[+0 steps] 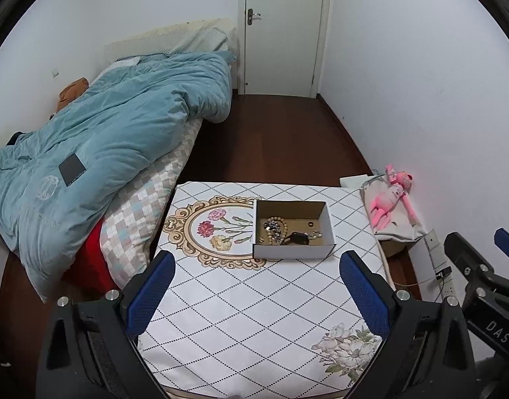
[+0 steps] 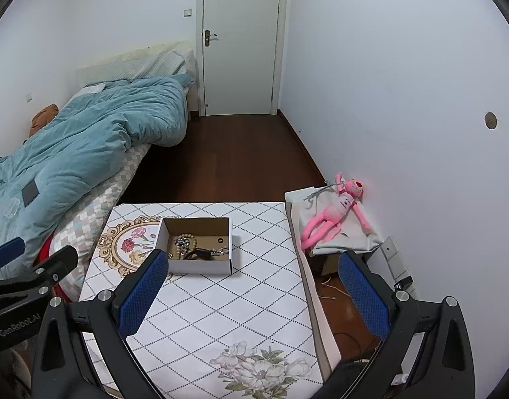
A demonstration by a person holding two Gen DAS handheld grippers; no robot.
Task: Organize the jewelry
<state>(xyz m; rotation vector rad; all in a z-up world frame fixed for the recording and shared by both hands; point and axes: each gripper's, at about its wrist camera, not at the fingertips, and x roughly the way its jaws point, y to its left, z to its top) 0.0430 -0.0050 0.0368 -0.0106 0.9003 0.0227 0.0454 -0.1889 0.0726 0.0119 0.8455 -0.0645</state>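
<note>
The tangled beads and chains (image 1: pixel 281 229) lie in the small open cardboard box (image 1: pixel 292 249) mid-bench (image 1: pixel 254 316), so I should lower my released, empty left fingers (image 1: pixel 257 296) and right fingers (image 2: pixel 251 296) slowly, picking one strand at a time.
</note>
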